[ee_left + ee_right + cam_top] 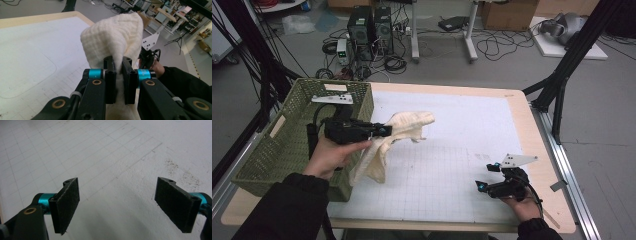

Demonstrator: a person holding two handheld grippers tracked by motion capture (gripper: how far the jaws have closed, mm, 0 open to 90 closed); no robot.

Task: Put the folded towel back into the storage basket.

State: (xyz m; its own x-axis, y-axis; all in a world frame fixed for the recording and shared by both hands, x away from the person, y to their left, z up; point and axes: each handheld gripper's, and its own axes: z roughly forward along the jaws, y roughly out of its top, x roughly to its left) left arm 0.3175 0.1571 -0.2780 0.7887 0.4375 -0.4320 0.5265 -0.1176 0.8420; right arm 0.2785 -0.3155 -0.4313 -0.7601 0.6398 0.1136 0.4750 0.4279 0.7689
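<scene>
Over on the left, the left gripper (384, 130) is pinching one cream towel (399, 130), lifted up right beside the one green basket (297, 120). Near right, the right gripper (488, 176) sits with jaws spread wide over the white mat (462, 125), nothing between them.

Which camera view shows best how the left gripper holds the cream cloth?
The left gripper view: the left gripper has its jaws shut on a fold of the cream cloth, seen close up. The high view shows the whole cloth hanging from that gripper beside the green basket, but the grip is small there. The right gripper view faces the white mat.
</scene>
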